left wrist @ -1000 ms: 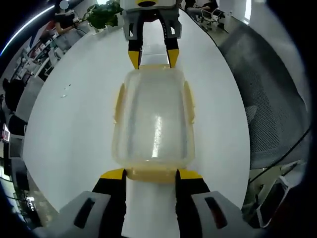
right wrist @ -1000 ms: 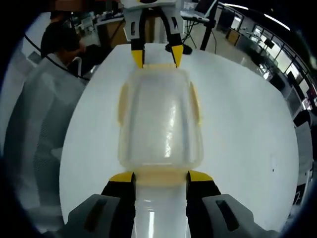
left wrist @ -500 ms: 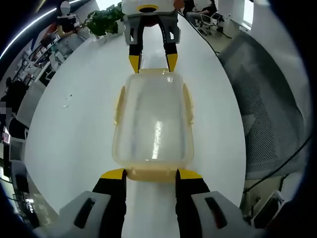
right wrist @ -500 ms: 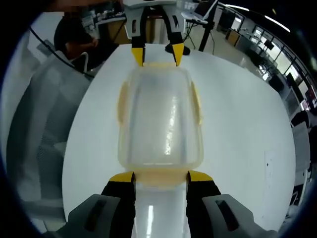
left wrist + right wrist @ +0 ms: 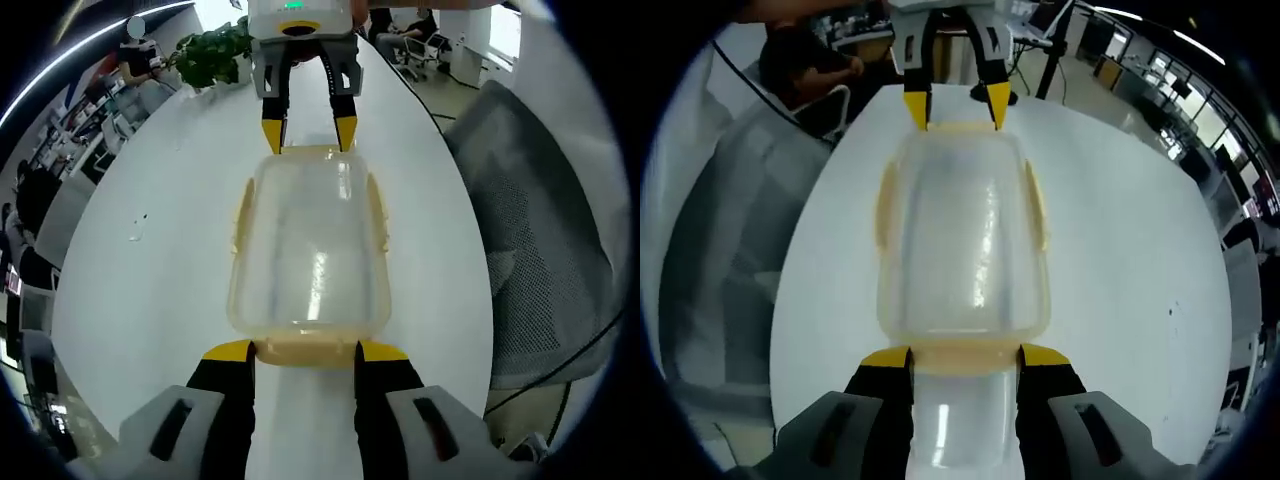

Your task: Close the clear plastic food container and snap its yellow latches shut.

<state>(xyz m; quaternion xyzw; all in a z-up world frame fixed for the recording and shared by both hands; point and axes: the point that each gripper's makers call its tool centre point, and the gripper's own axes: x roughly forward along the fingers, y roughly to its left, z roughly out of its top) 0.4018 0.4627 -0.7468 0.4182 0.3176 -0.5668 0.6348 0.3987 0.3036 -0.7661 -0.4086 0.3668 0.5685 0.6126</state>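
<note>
The clear plastic food container [image 5: 308, 245] sits lid-on in the middle of the white counter [image 5: 160, 260], its long axis running from the bottom centre of each frame toward the top centre. Yellow latches [image 5: 241, 212] line its long sides; from here we cannot tell whether they are snapped down or merely lying against the walls.

We hold the box end to end. In the left gripper view our left tongs [image 5: 298, 350] rise from the bottom centre, spread wide, their yellow tips flanking the yellow latch at the near short end and touching or all but touching it. The right tongs [image 5: 303, 133] face us at the top centre, likewise spread, straddling the far end. The right gripper view mirrors this: the right tongs [image 5: 964, 356] bracket the near end of the container [image 5: 962, 240], and the left tongs [image 5: 951, 107] bracket the far one at the upper centre.

The risk, as we judge it, lies in uneven pressure. Nothing pins the light box to the slick counter, so if one pair of tongs pushes harder, the box may skate toward the other or swing sideways. Tips that ride over a latch instead of pressing it home would leave it half caught, and a lid seated crooked would keep the end latches from catching at all.
</note>
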